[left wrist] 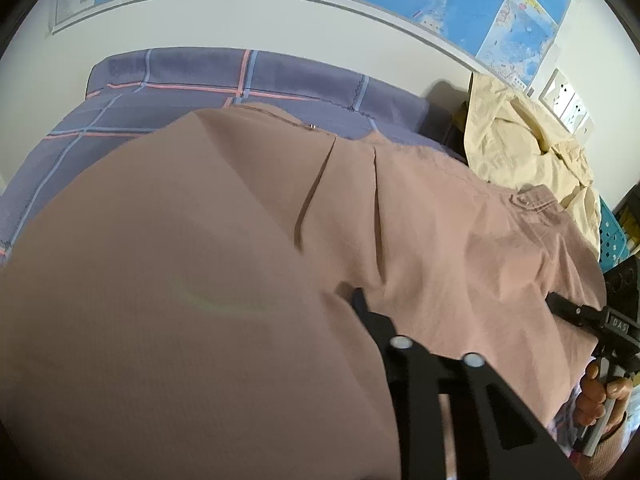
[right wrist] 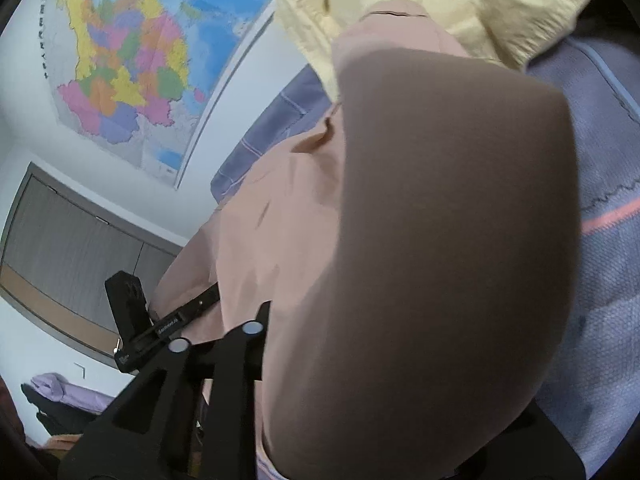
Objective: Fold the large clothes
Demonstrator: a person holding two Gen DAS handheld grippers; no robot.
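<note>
A large dusty-pink garment (left wrist: 432, 232) lies over a blue plaid bed cover (left wrist: 192, 80). It drapes close over both cameras. In the left wrist view my left gripper (left wrist: 344, 300) is shut on a fold of the pink cloth. One black finger (left wrist: 362, 308) shows and the cloth hides the other. In the right wrist view my right gripper (right wrist: 288, 312) is shut on another part of the pink garment (right wrist: 280, 208). Its one visible finger (right wrist: 262, 320) presses into the fabric. Each gripper appears in the other's view: the right gripper (left wrist: 576, 312) with the hand (left wrist: 600, 392) that holds it, and the left gripper (right wrist: 200, 300).
A pale yellow garment (left wrist: 520, 140) is heaped at the bed's far right beside the pink one. A wall map (right wrist: 132, 60) hangs behind the bed, with sockets (left wrist: 568, 104) on the wall. A teal crate (left wrist: 612, 240) stands at the right. A grey wardrobe (right wrist: 68, 232) is off to the left.
</note>
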